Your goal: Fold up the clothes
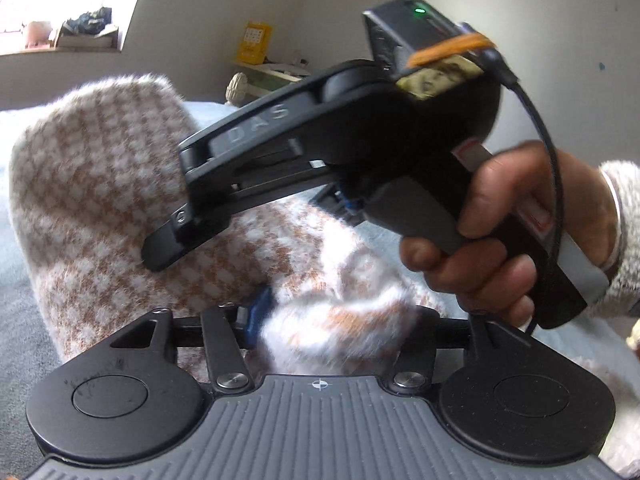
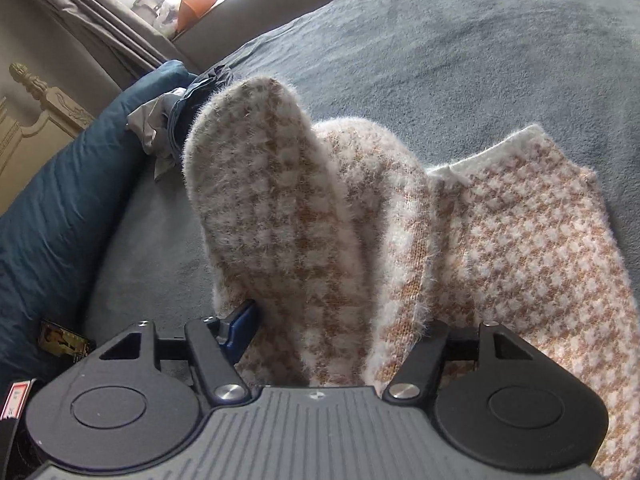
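Note:
A fluffy tan-and-white houndstooth sweater [image 2: 520, 240] lies on a grey-blue bedspread [image 2: 440, 40]. One folded part of it stands upright in front of my right gripper [image 2: 336, 332], and this cloth fills the gap between the blue pad [image 2: 240, 332] and the other finger. The left wrist view shows the right gripper from the side, held by a hand [image 1: 500, 240], with its fingertips [image 1: 164, 248] down on the sweater [image 1: 100, 160]. My left gripper [image 1: 336, 320] has a blurred bunch of sweater cloth lying loosely between its parted fingers.
A teal bolster [image 2: 52, 208] runs along the bed's left side, with a heap of dark and grey clothes [image 2: 176, 120] beside it. A cream bedpost [image 2: 32, 80], a window sill and a yellow box [image 1: 254, 42] on a shelf stand beyond the bed.

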The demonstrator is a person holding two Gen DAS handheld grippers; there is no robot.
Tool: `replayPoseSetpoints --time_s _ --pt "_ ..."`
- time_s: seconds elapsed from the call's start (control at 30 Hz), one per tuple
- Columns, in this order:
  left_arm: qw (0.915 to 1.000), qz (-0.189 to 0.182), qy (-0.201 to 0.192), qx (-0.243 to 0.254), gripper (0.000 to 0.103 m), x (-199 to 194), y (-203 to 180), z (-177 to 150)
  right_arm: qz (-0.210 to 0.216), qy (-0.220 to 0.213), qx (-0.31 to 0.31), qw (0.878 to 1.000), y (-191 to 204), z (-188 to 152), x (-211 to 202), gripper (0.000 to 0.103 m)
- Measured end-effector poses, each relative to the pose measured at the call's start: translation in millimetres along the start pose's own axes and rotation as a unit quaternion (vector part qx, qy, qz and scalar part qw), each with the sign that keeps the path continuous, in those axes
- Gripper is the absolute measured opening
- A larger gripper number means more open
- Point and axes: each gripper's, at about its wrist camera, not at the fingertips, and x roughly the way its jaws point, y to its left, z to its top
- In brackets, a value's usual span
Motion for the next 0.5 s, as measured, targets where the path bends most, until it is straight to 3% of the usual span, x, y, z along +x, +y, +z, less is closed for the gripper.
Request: replayPoseSetpoints --time_s 0.23,0.37,0.5 --pt "0.9998 -0.005 -0.012 0.015 0.070 -1 -8 -8 -0.011 0.022 -0.029 0.999 11 0 6 0.066" --pt "0.9998 -0.015 -0.012 0.011 0.072 2 -15 -6 -0.020 0.015 -0.061 0.998 10 -4 2 0.045" --pt "0.9991 -0.041 -0.012 -0.008 0.072 -6 -11 -5 -0.005 0.017 -0.063 0.998 4 -4 -2 0.039"
